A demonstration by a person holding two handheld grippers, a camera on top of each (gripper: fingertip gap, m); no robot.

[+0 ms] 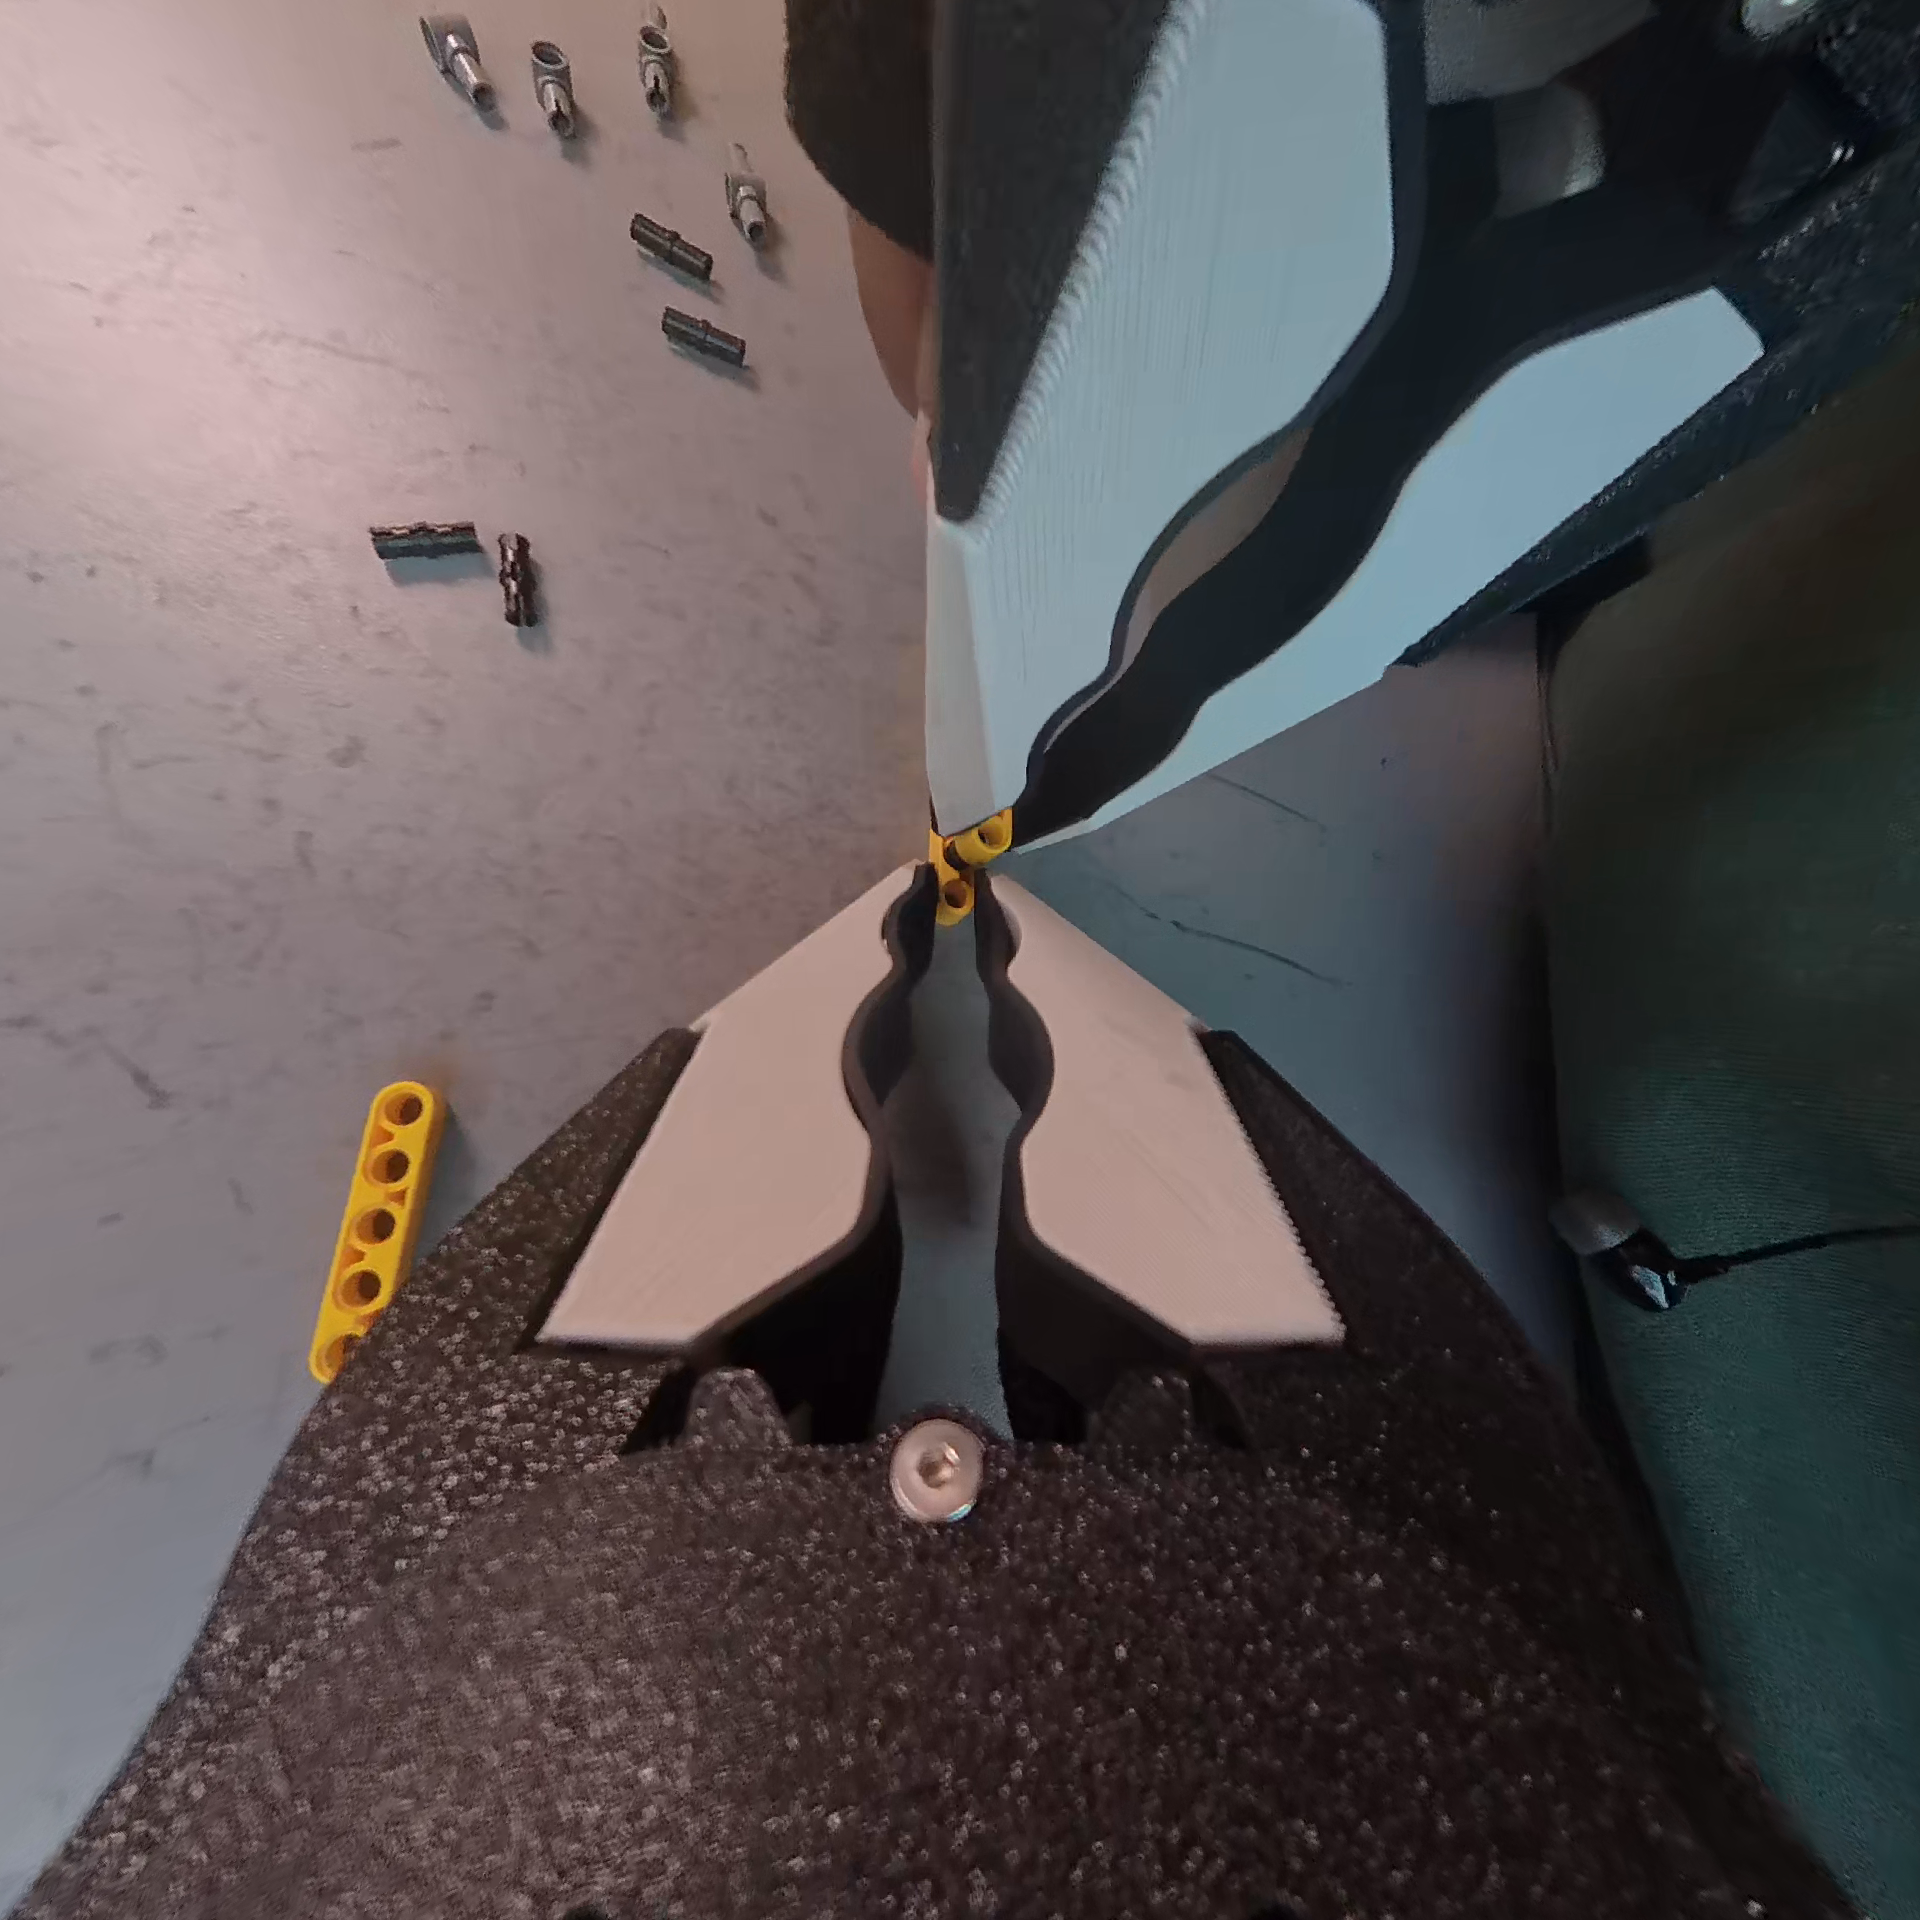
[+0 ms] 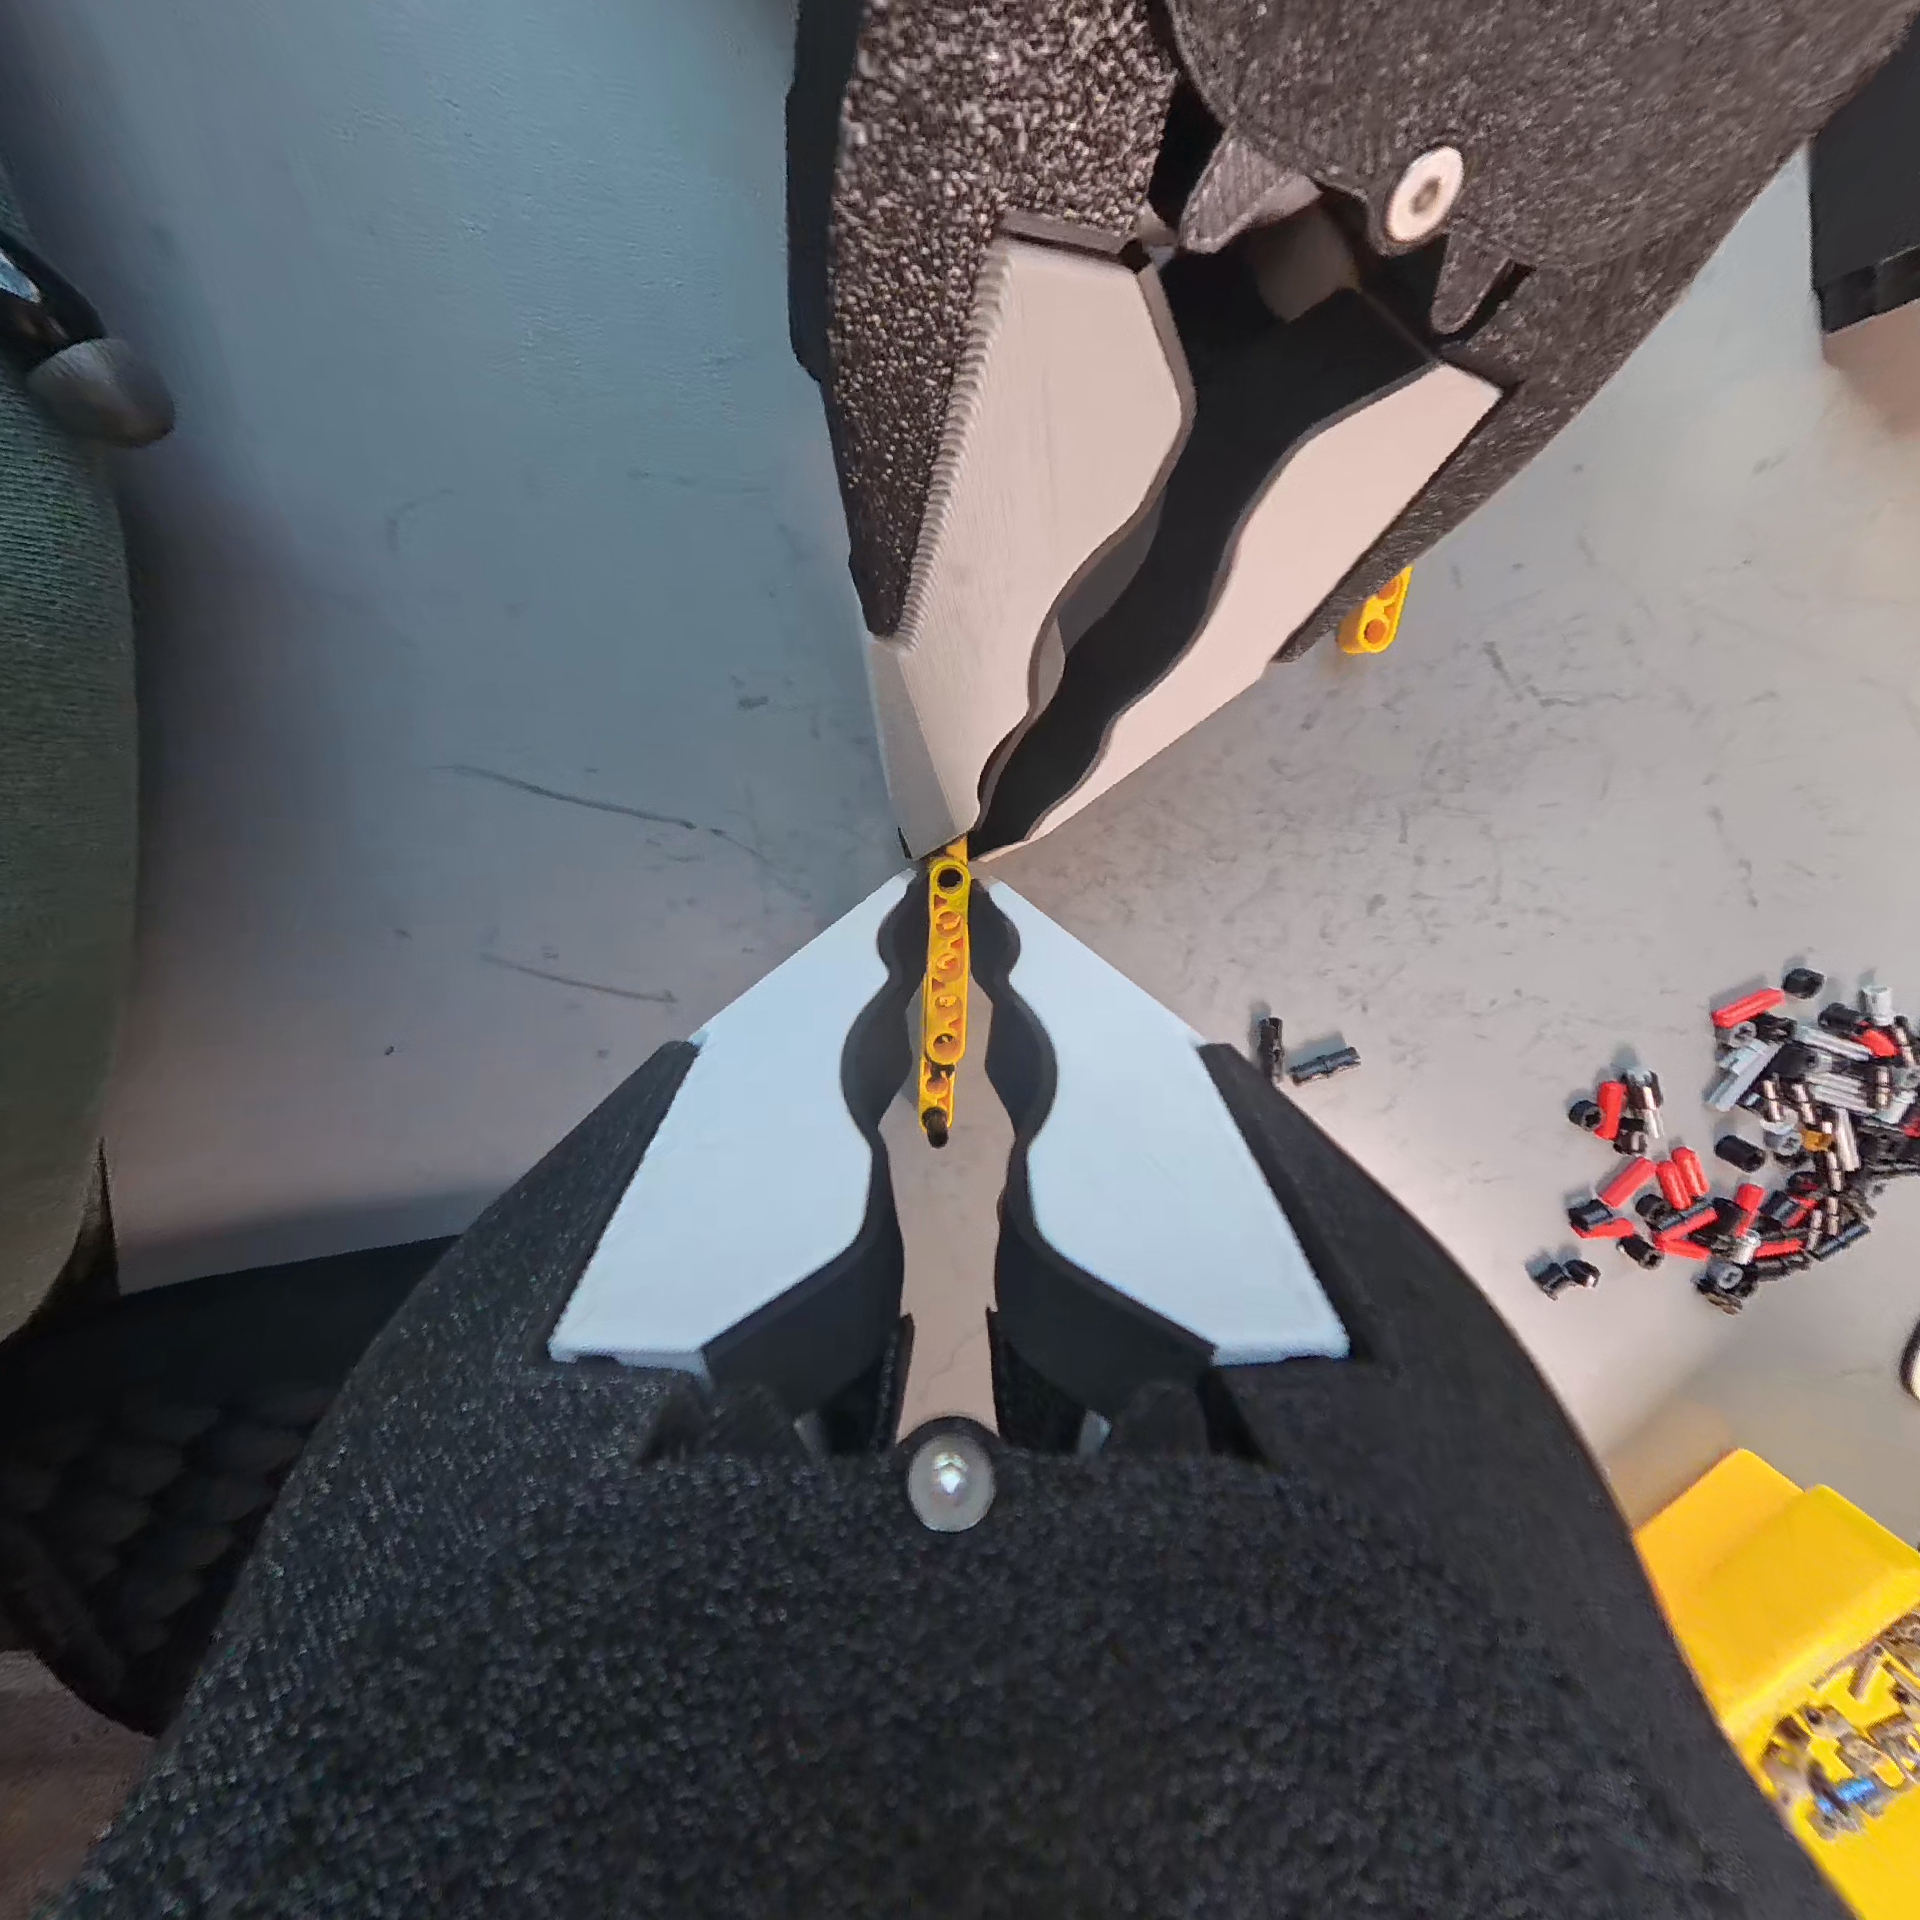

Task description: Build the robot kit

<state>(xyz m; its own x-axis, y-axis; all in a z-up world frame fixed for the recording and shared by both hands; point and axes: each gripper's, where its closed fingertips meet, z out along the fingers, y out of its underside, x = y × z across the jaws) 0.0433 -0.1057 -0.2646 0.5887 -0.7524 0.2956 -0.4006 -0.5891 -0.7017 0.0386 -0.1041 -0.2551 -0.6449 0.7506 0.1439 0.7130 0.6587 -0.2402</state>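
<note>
Left wrist view has the left gripper (image 1: 954, 894) clenched on the end of a short yellow plastic beam with round holes (image 1: 956, 896), its tips meeting those of the right gripper (image 1: 982, 826), which comes down from above onto a yellow piece at the same spot. Whether the two grasp one piece or two joined pieces I cannot tell. From the right wrist view, the right gripper (image 2: 943, 883) is clamped on a long yellow holed beam (image 2: 943, 997) with a black pin at its near end — the left gripper (image 2: 951, 836) nips its far end. Both hang above a scuffed grey tabletop (image 1: 260, 831). Outward lie another yellow holed beam (image 1: 376, 1226), loose black connector pins (image 1: 424, 540), grey axle pins (image 1: 551, 83) — and, on the right, a heap of red, black and grey small parts (image 2: 1766, 1132) and a yellow plastic bin (image 2: 1787, 1621).
</note>
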